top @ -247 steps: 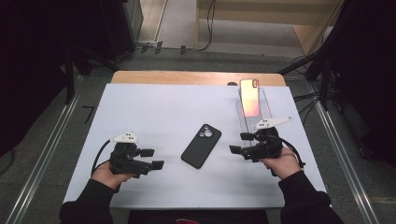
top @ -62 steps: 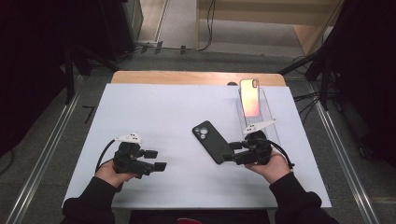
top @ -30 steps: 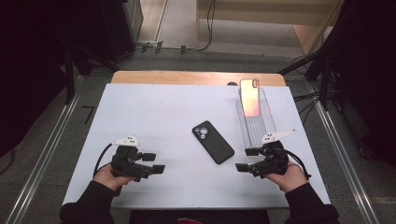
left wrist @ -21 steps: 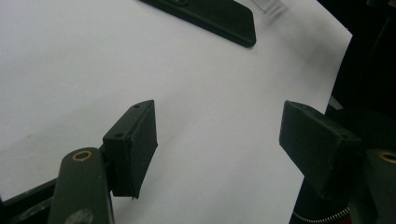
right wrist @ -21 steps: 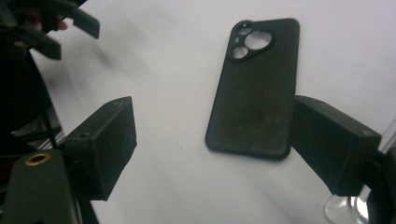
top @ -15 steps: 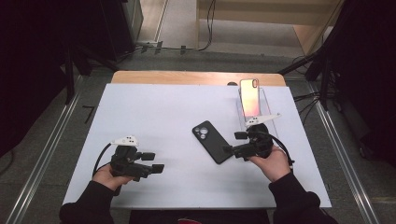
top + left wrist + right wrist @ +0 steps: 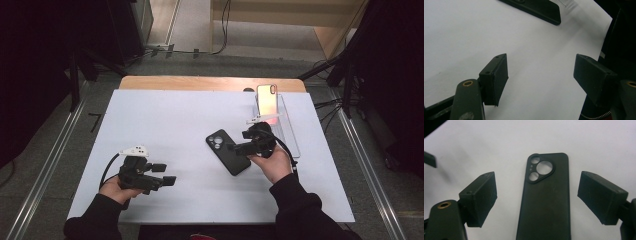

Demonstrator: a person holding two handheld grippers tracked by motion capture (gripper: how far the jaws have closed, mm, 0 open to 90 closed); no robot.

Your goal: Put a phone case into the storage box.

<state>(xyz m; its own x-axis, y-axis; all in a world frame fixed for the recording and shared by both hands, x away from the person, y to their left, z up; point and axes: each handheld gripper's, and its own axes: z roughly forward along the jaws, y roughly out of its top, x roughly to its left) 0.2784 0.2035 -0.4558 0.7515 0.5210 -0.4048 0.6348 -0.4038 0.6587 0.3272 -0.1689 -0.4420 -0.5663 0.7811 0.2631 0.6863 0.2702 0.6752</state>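
Note:
A black phone case lies flat on the white table, camera cut-outs toward the far left. In the right gripper view the case runs up between the two jaws, with a gap on each side and no pad touching it. My right gripper is open at the case's right edge. Near the table's front left my left gripper hangs open over bare surface; its view holds nothing between the jaws, with a corner of the case far off.
A phone with a shiny orange back stands upright in a clear stand at the back right, just beyond my right hand. A wooden board edges the table's far side. Metal rails run along both sides.
My right gripper moved from the front right up and left to the phone case, its jaws now astride the case's end. The left gripper stayed put.

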